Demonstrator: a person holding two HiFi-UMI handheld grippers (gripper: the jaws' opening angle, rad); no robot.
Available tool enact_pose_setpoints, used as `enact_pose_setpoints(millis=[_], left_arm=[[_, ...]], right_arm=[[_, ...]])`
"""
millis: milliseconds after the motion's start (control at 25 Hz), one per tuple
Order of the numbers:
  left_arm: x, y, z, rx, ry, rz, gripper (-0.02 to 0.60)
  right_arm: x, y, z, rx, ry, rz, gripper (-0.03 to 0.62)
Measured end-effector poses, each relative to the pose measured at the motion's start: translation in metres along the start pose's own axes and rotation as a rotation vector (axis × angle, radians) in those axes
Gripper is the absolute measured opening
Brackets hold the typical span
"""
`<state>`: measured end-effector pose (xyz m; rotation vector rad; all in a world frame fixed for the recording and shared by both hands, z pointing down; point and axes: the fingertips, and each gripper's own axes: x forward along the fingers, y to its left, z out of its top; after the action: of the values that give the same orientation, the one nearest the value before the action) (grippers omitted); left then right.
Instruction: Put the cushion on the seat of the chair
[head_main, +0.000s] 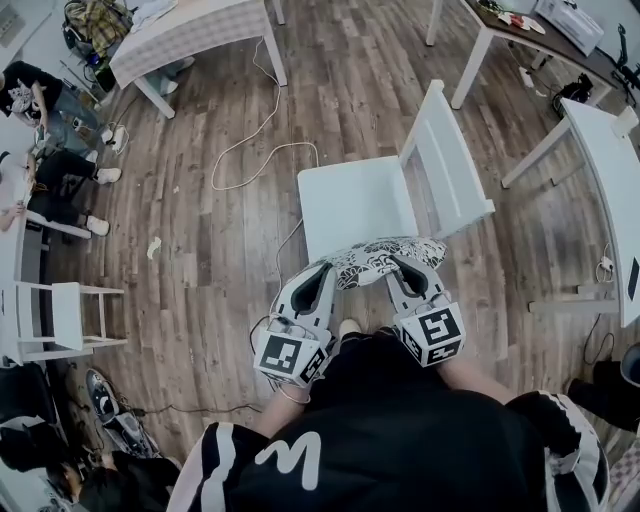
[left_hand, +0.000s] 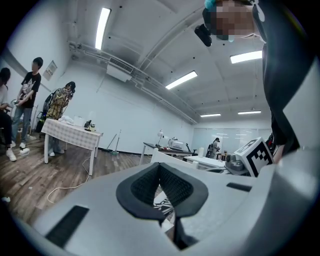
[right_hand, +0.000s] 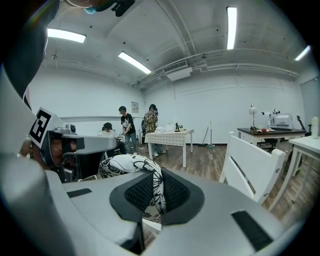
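Cushion (head_main: 385, 258): small, black-and-white pattern, held off the floor (head_main: 220, 250) between the two grippers at the near edge of the chair (head_main: 440, 160). From the head view it overlaps the front lip of the white seat (head_main: 350, 200). Cannot tell whether it touches the seat or hangs just above it.

Left gripper (head_main: 330, 272): clenched on the cushion's left end. In its own view a fold of the patterned cloth (left_hand: 162, 206) sits pinched low between the dark fingers (left_hand: 142, 187).

Right gripper (head_main: 403, 268): also clamped on the cushion. In its view the fingers (right_hand: 135, 192) squeeze a thin pleat of fabric, and the bulk of the cushion (right_hand: 125, 165) bulges up and away to the left of them.

Handling, as a judgement: light and soft. It creases flat wherever it is pinched and sags between the two holds. Nothing fragile about it. The cloth looks smooth enough that a shallow pinch could slip (both grips look like edge fabric rather than the padded body).

Best hold is what it has now: opposite ends, pulled level so it lies flat. It needs carrying further over the seat, toward the backrest (head_main: 455, 170), before letting go.
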<state>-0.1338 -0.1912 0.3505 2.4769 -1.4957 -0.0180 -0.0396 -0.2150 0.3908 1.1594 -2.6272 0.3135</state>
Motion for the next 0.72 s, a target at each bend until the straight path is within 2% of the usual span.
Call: enact_pose_setpoints(millis=[360,720], left_arm=[[0.019,0.017,-0.015,-0.039,0.035,0.070,0.003],[0.039,0.038,-0.004,-0.009,0.011,0.105,0.003]], right_arm=[[0.018,-0.012,-0.011,0.021,0.064,0.049,0.032],[0.054,-0.034,-0.003,0.046,0.044,0.039,0.032]])
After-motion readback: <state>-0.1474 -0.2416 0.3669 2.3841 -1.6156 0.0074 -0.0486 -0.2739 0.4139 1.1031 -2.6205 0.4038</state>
